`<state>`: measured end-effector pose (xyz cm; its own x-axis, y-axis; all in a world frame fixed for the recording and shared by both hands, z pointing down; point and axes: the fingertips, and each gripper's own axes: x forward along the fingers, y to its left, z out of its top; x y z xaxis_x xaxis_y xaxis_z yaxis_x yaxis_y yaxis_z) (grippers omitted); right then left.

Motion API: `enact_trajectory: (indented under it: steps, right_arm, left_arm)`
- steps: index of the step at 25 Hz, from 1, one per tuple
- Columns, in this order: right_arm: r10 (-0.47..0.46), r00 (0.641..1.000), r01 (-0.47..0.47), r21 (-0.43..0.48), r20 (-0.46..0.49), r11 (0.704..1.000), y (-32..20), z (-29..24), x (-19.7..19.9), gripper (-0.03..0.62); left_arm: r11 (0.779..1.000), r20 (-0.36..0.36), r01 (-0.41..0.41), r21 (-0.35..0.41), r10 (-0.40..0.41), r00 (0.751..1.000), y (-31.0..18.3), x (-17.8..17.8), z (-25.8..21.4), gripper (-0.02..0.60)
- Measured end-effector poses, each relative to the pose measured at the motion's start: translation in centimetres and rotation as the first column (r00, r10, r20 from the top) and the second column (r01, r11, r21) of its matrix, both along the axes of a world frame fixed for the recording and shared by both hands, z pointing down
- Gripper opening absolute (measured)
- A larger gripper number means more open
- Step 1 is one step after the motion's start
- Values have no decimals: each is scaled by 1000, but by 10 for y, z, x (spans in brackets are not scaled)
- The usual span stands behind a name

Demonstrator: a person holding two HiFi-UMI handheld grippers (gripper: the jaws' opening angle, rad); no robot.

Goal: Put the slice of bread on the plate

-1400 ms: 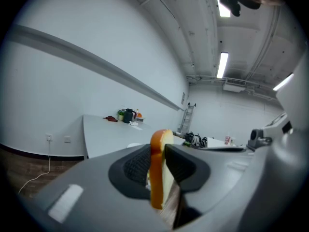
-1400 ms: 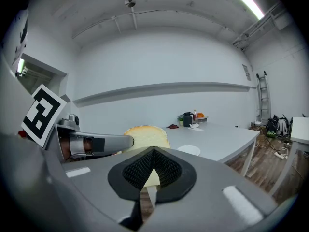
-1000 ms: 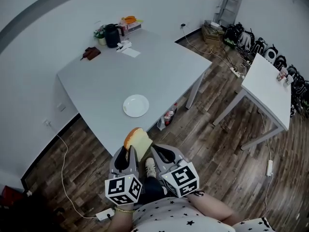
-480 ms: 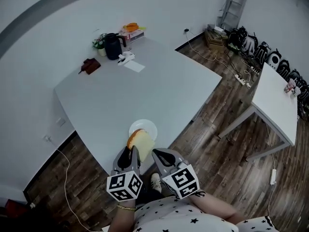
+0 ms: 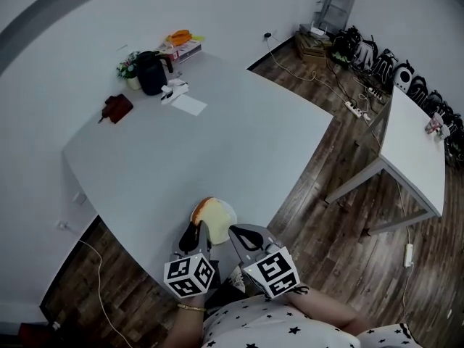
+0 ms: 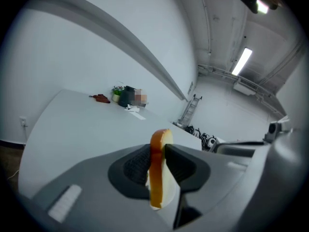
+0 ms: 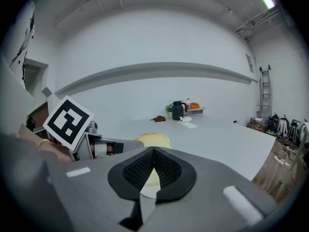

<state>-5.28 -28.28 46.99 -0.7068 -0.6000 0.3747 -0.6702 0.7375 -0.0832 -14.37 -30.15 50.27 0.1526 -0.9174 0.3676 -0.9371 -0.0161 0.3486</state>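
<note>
Now the left gripper (image 5: 196, 230) is pinching the slice of bread (image 5: 208, 209) on edge between its pads and is holding it over the white plate (image 5: 227, 214). The plate is sitting at the near edge of the grey table (image 5: 217, 129). The right gripper (image 5: 240, 235) is hanging just beside the left one, with its jaws pressed together on nothing. A dark kettle (image 5: 150, 73) is standing at the table's far left corner.

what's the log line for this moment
left gripper: jaws on bread | right gripper: jaws shut, empty | bread: over plate | placed: no
</note>
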Motion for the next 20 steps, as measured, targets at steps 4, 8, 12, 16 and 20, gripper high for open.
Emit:
enact_trajectory:
  steps: [4,8,12,16,20]
  right_arm:
    - [21,1000,-21,-33,-5,999,-16,9,0,-2]
    - [26,1000,-27,-53,-9,998,-28,16,-5,-2]
    - [20,1000,-22,-75,-18,997,-34,25,-14,-2]
    - [18,999,-20,-80,-30,997,-42,34,-20,-2]
    - [8,999,-11,-74,-41,997,-51,39,-30,-2]
  left_arm:
    - [999,3,-13,-50,13,1000,-13,-3,17,100]
    - [997,17,-4,-76,5,1000,-20,-13,31,103]
    - [993,23,17,-113,-14,1000,-23,-28,43,109]
    - [991,60,39,-130,-32,998,-27,-35,50,112]
    - [980,129,101,-173,-79,988,-29,-48,64,121]
